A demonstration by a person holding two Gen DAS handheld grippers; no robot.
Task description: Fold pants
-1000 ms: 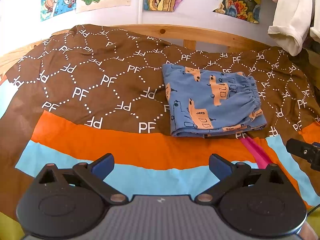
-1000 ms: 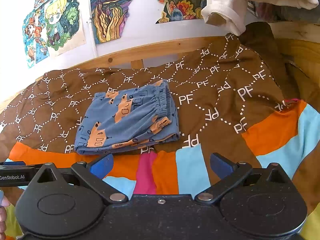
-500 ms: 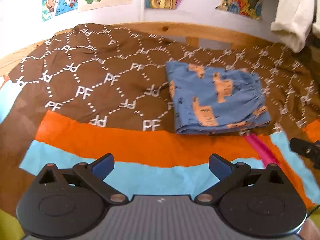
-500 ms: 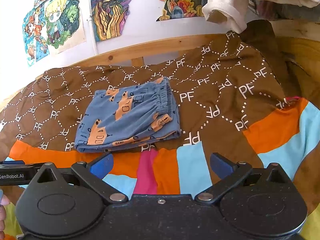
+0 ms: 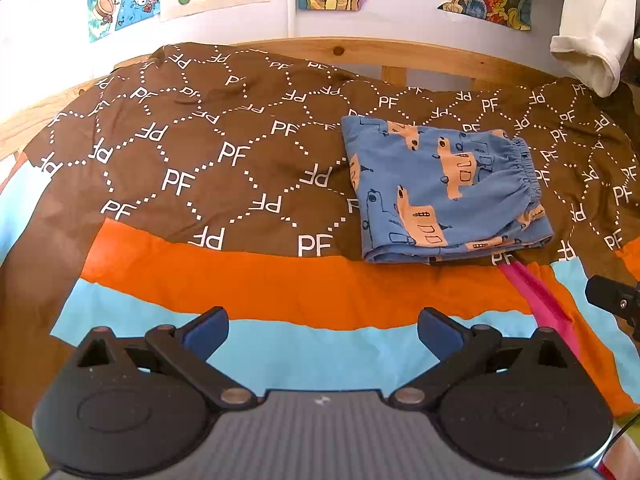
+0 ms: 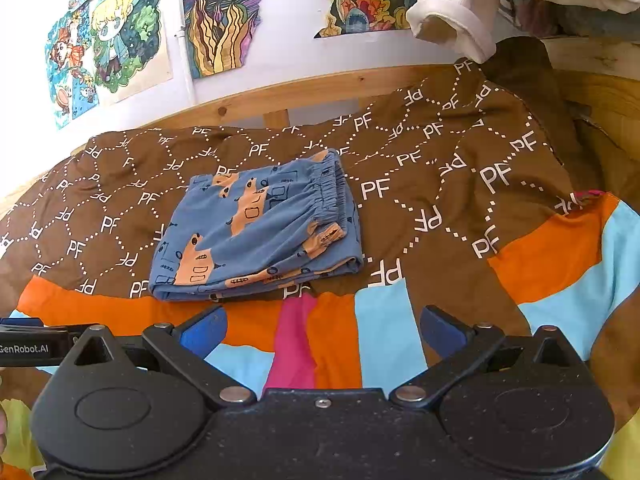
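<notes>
Pants [image 5: 444, 188]: soft matt cloth, blue with orange print, gathered elastic waistband. Bedspread [image 5: 224, 168]: matt woven cloth, lightly creased, brown with white lettering and orange, light-blue and pink panels. Bed frame [image 6: 304, 92]: smooth bare pale wood with visible knots. Left gripper [image 5: 322, 328]: matt black plastic body, ribbed grey centre plate, bright metal pivot pins, blue pads. Right gripper [image 6: 323, 327]: matt black plastic, finely speckled, metal pins. Wall pictures [image 6: 120, 40]: matt paper. Hanging garment [image 6: 460, 8]: cream ribbed knit cloth.
</notes>
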